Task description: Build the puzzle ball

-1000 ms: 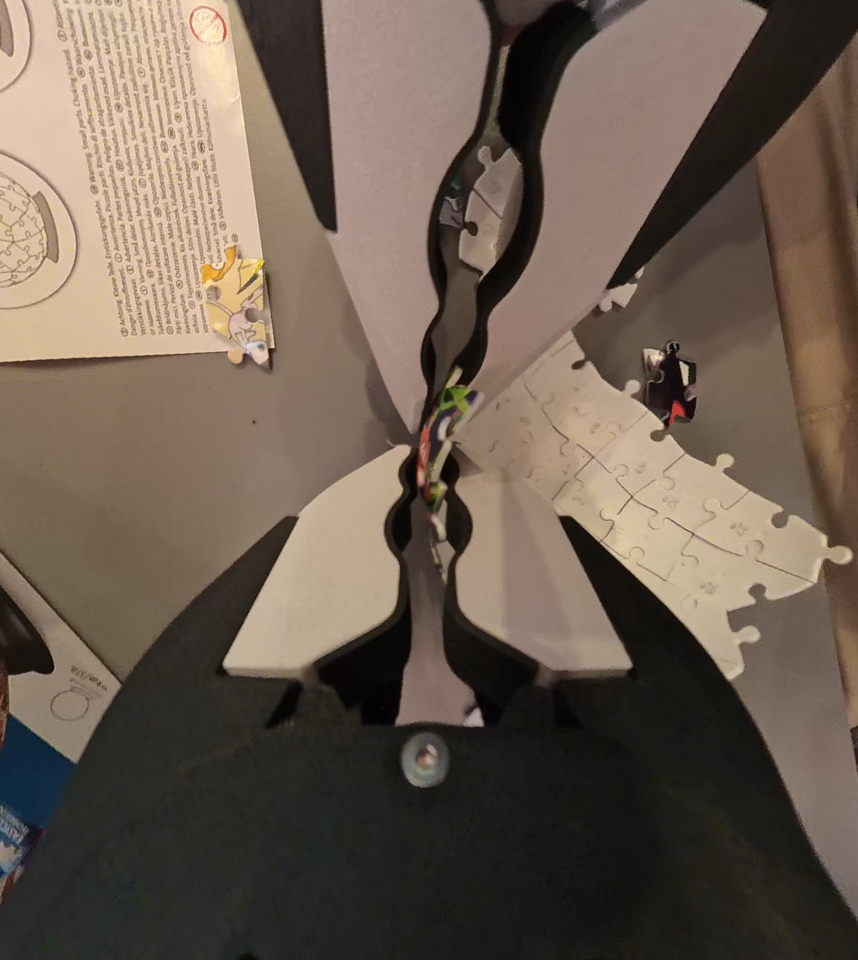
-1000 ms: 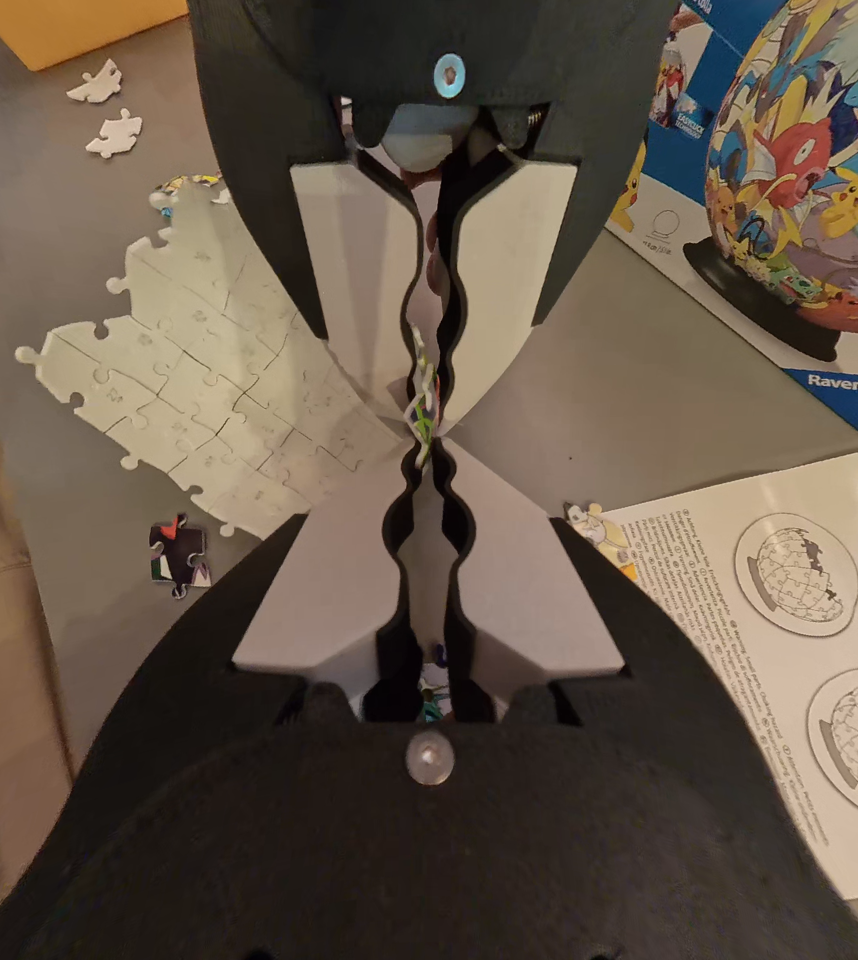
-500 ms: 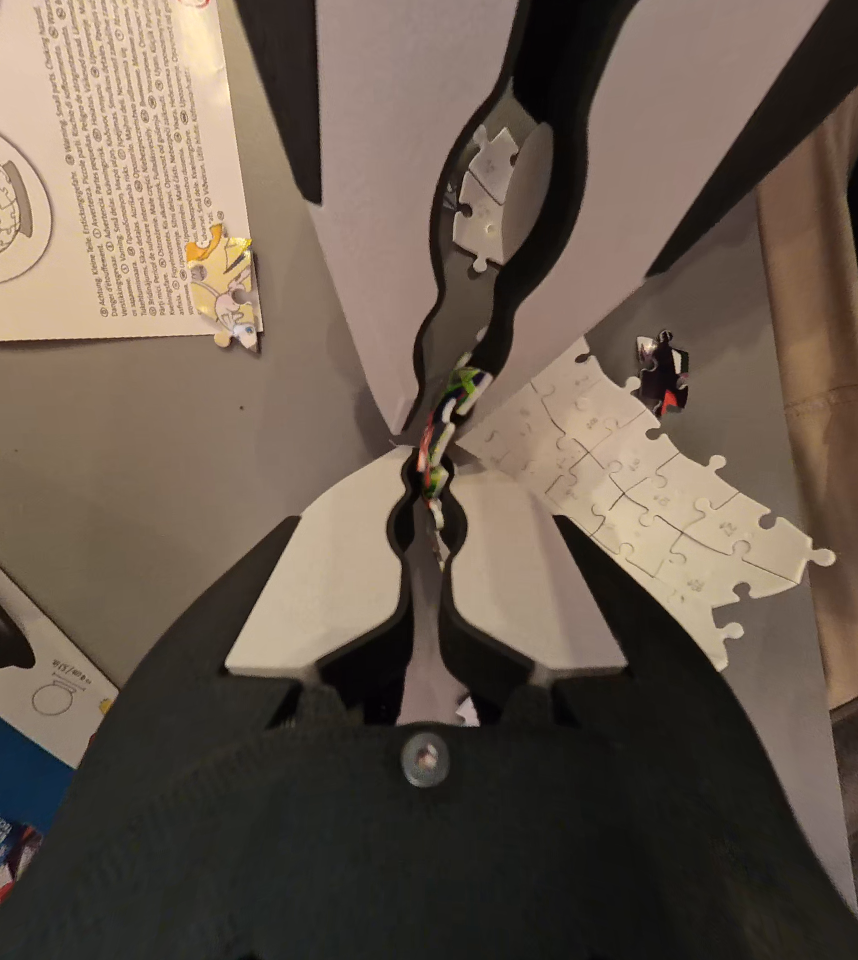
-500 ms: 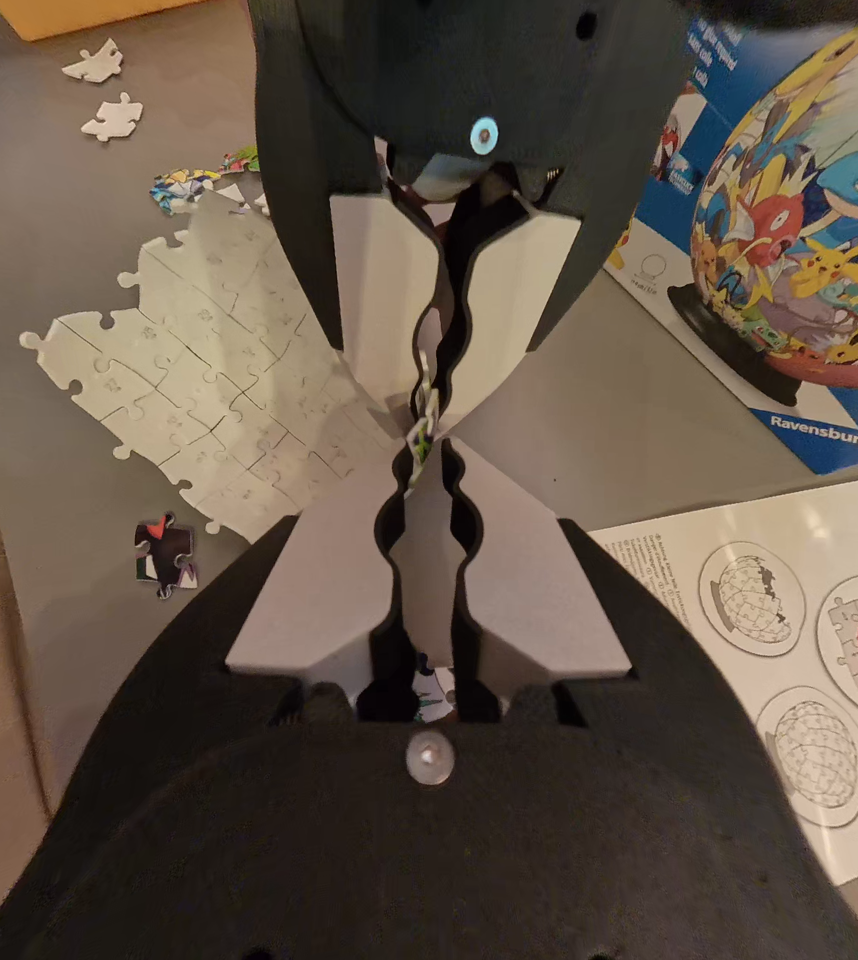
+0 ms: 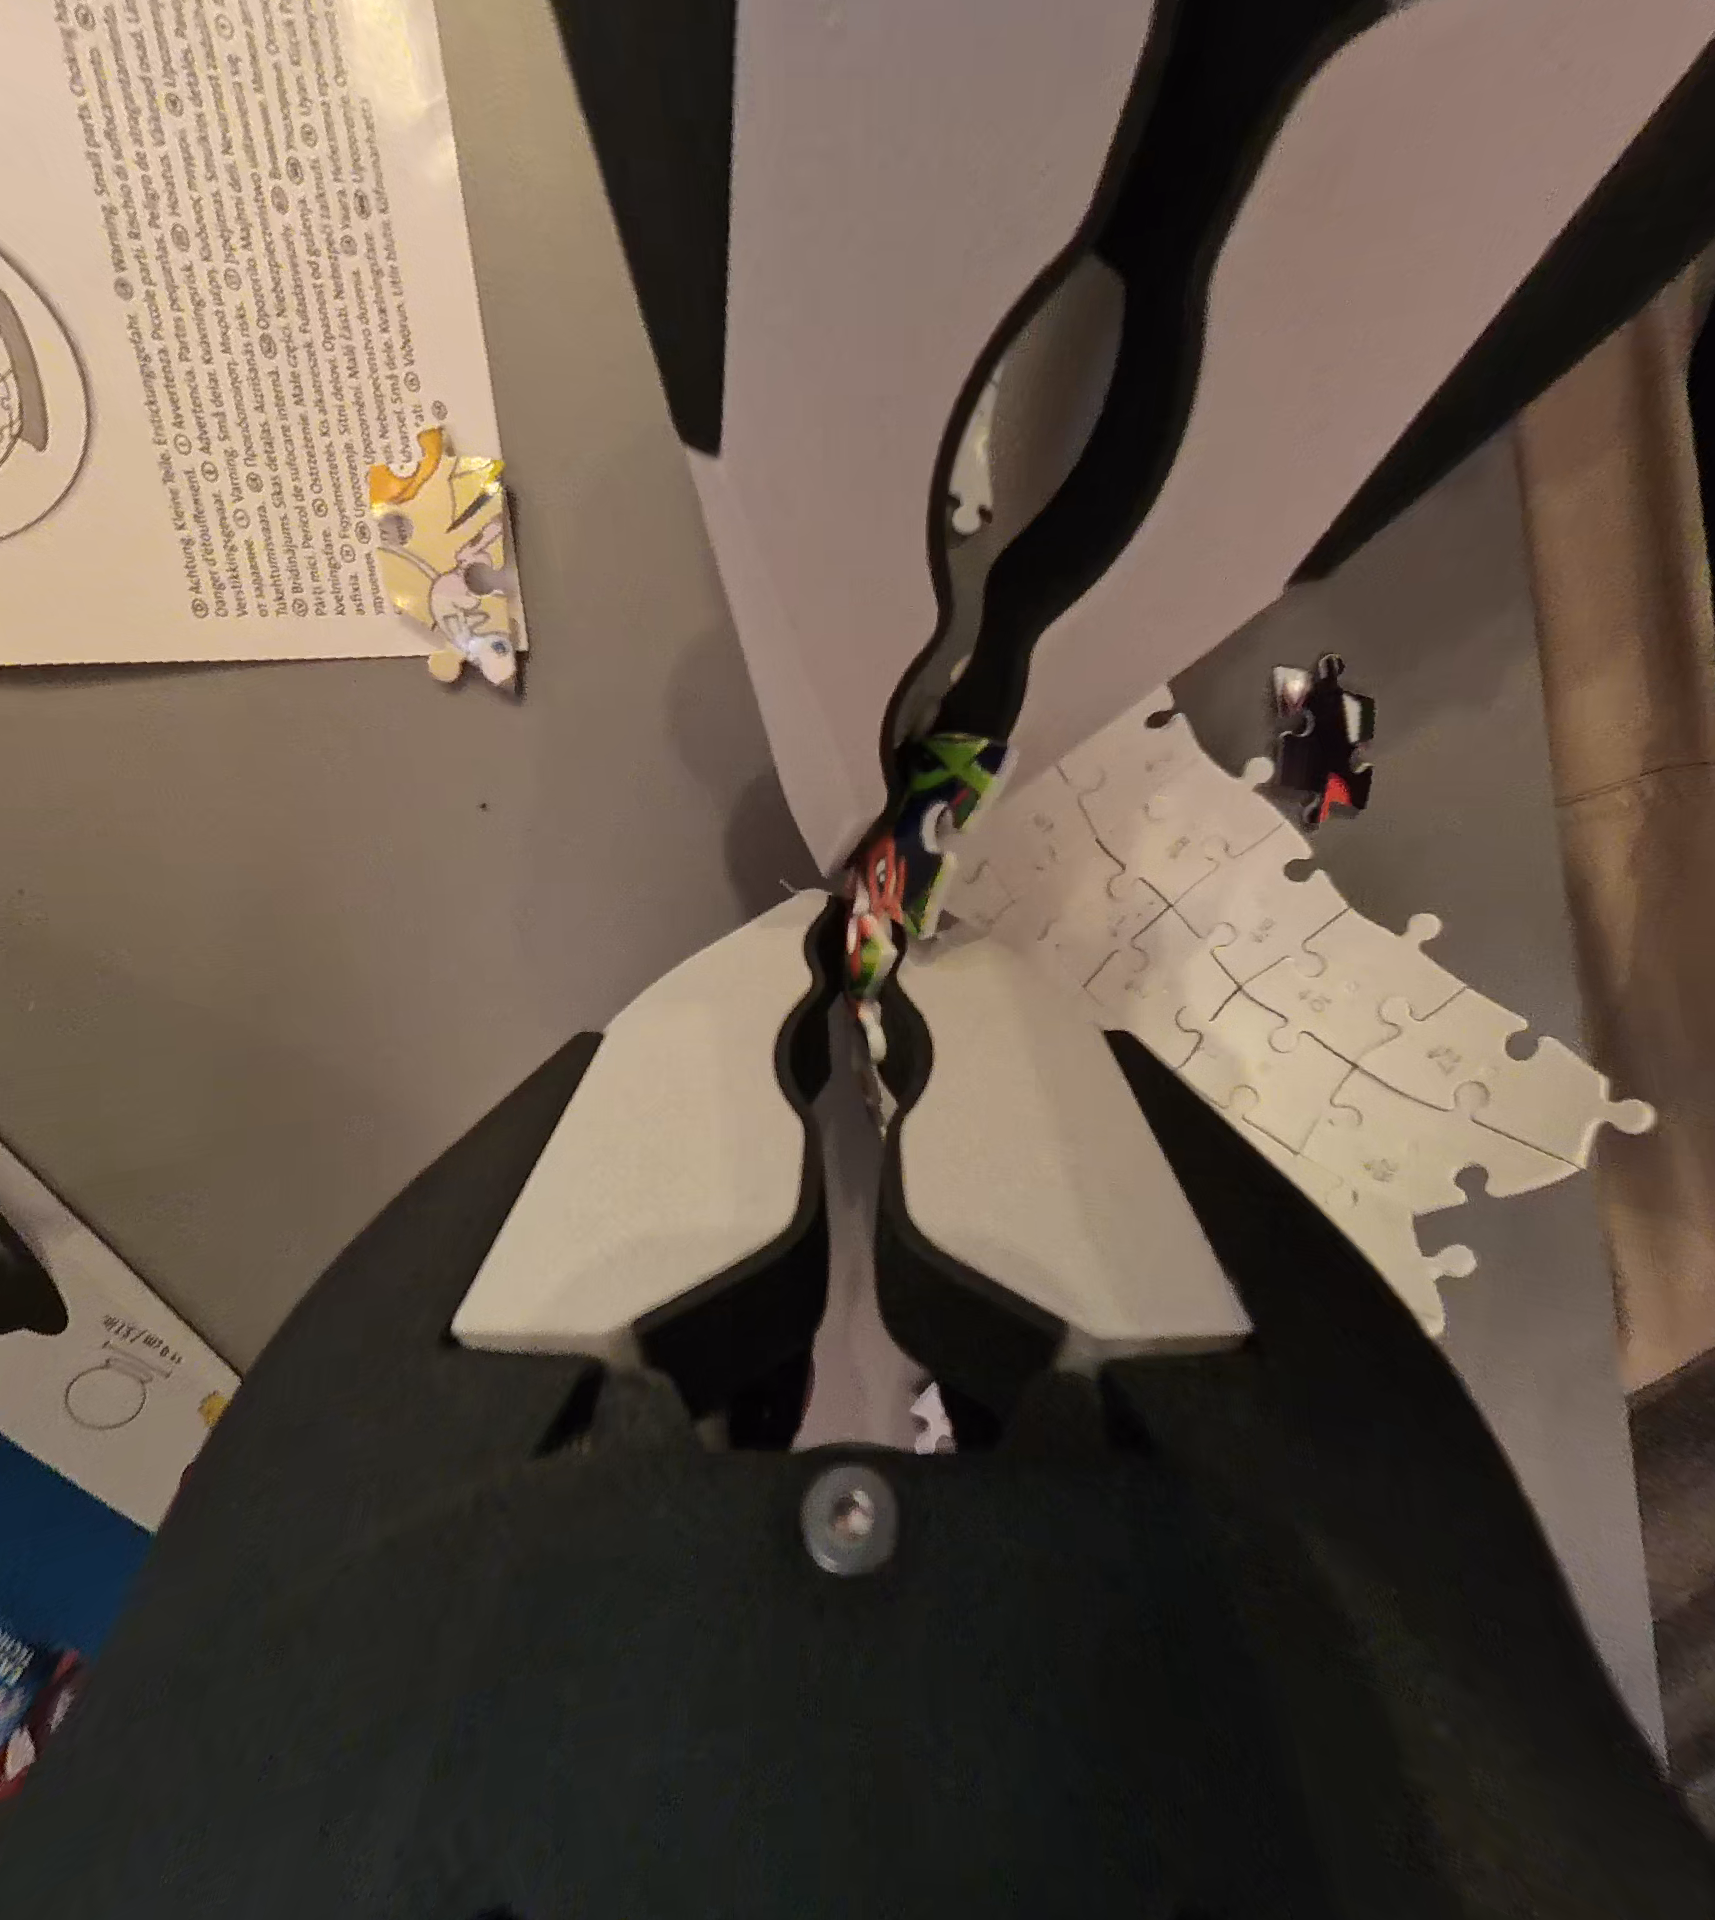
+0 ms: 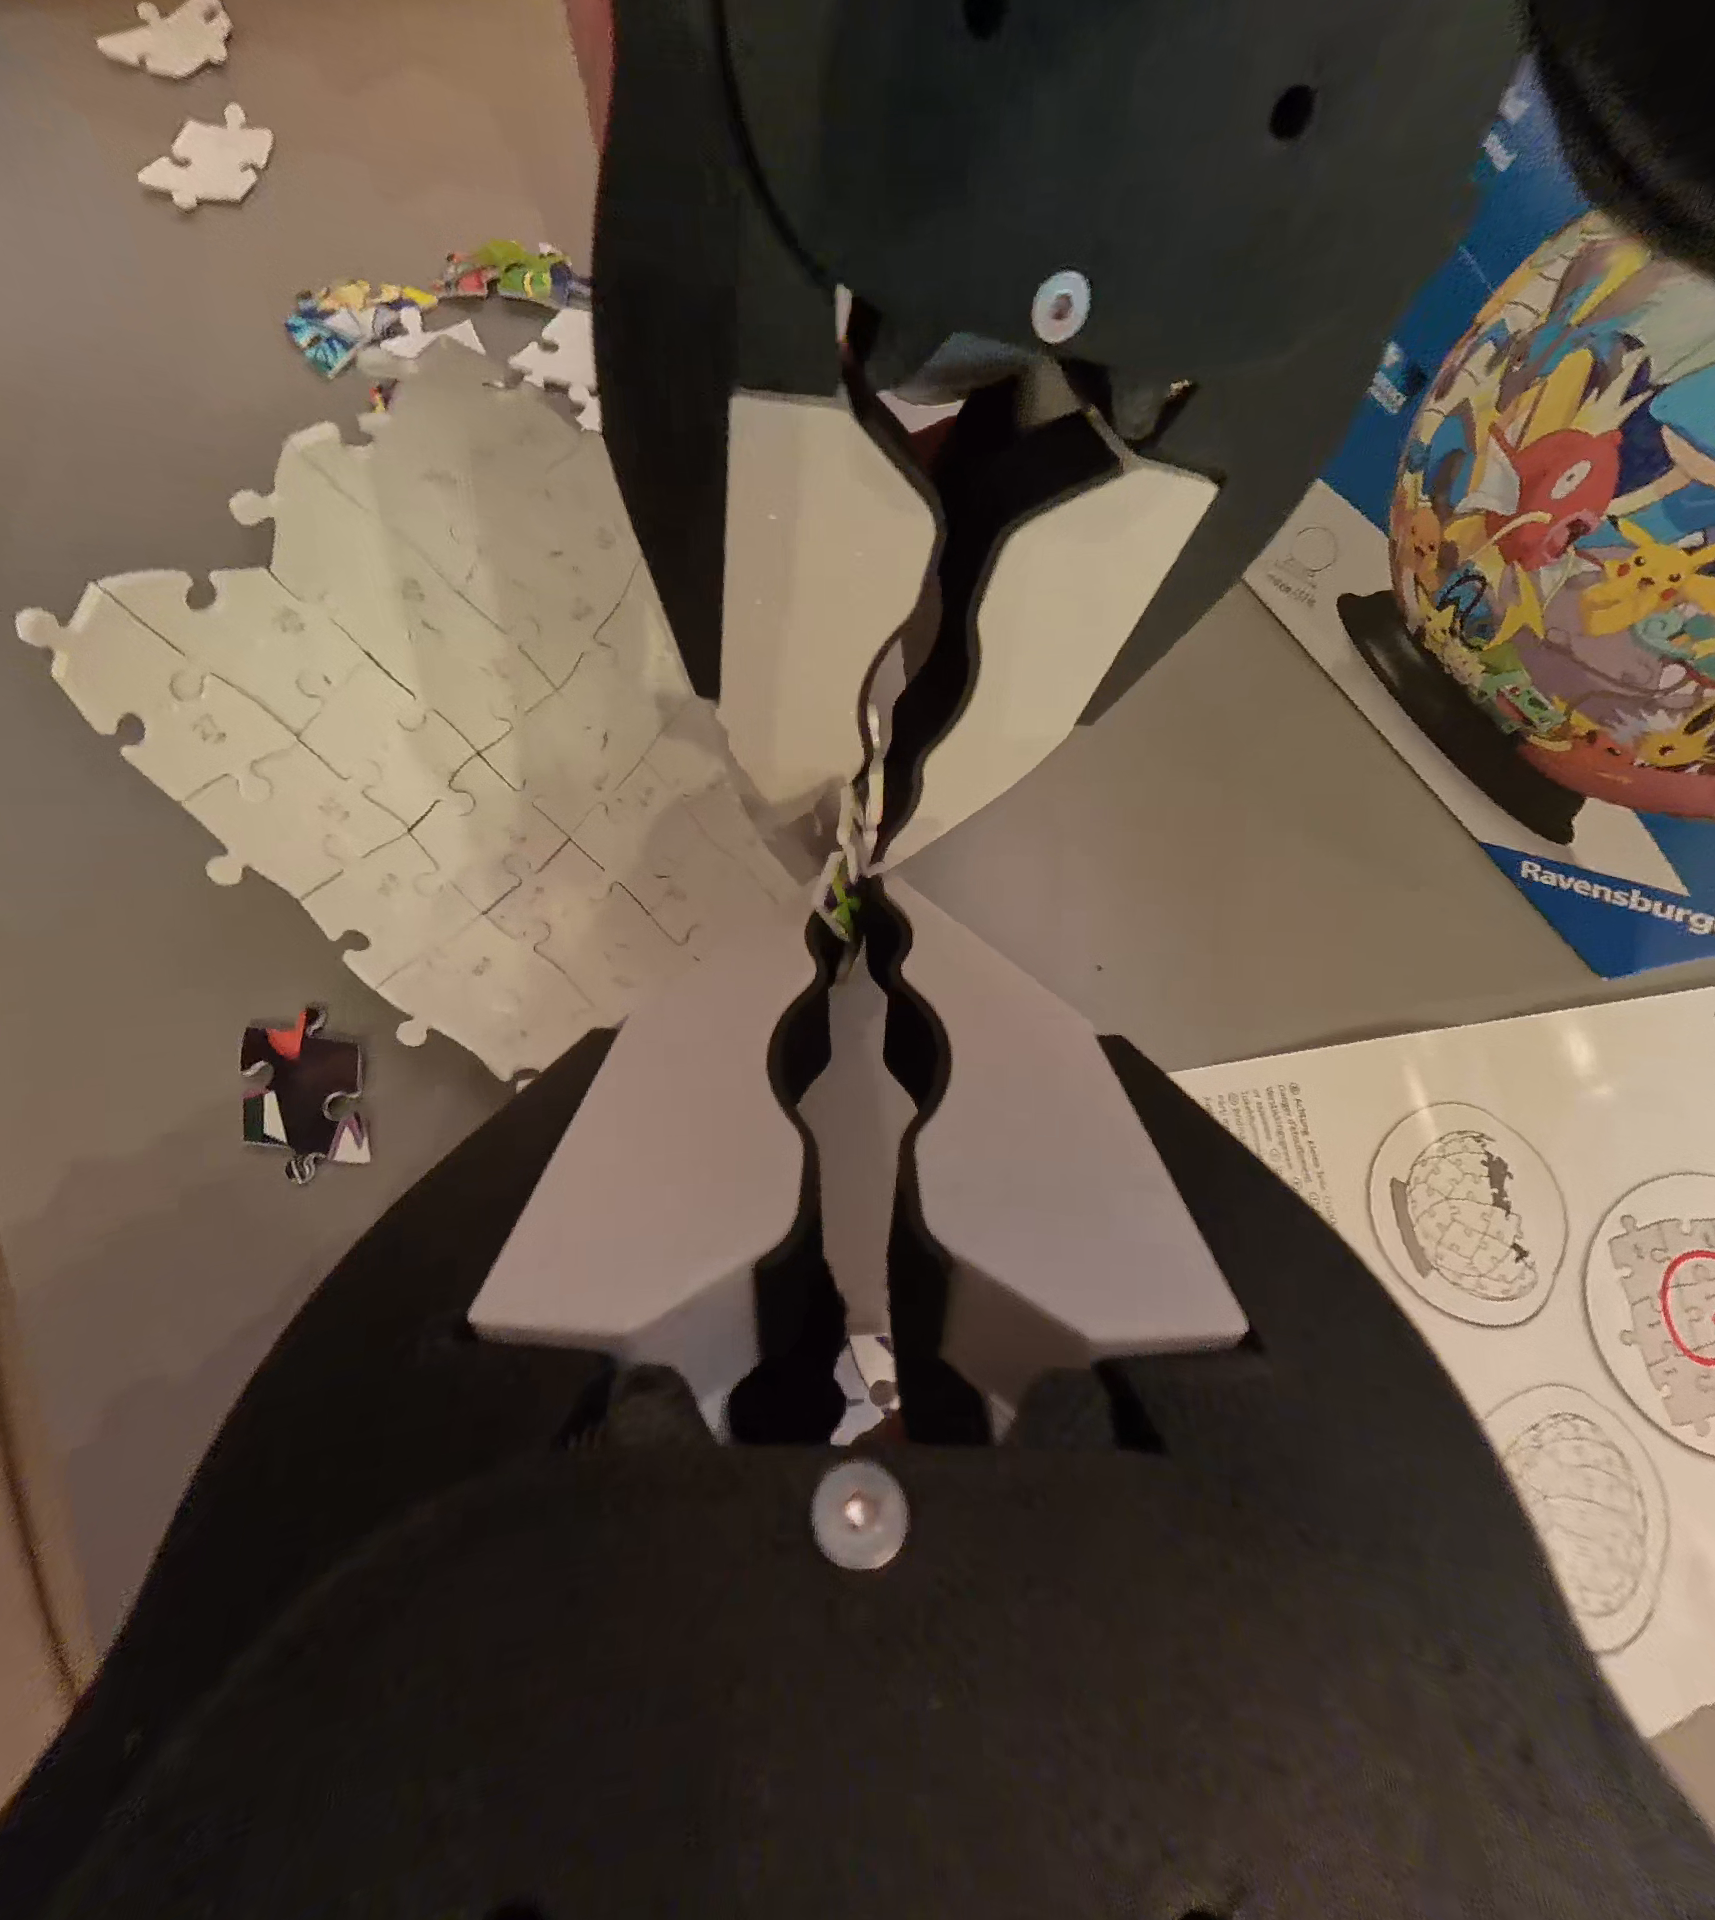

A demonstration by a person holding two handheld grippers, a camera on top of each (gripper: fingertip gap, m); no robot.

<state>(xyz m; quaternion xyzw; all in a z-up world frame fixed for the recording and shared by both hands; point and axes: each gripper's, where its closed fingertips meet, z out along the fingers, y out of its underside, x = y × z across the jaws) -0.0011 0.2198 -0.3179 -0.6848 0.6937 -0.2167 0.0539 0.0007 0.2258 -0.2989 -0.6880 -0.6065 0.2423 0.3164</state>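
surface: grey table [image 6: 1092, 831], kinda matte
middle: white slab [image 6: 396, 727] of joined pieces, face down
just beside it: one dark piece [image 6: 304, 1086]
far edge: two white pieces [image 6: 198, 156], some colourful ones [image 6: 365, 317]
other side: box [image 6: 1601, 862], leaflet [image 6: 1455, 1403]
leaflet corner: yellow piece [image 5: 448, 561] on it

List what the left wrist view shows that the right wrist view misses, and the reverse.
Only the left wrist view: a yellow puzzle piece lying at the corner of the instruction sheet.

Only the right wrist view: two loose white pieces at top left, and a small colourful cluster of pieces beyond the joined section.

Both: the left hand-held gripper and right hand-held gripper meeting tip to tip, pinching colourful pieces; the face-down joined section; a dark loose piece; the puzzle box.
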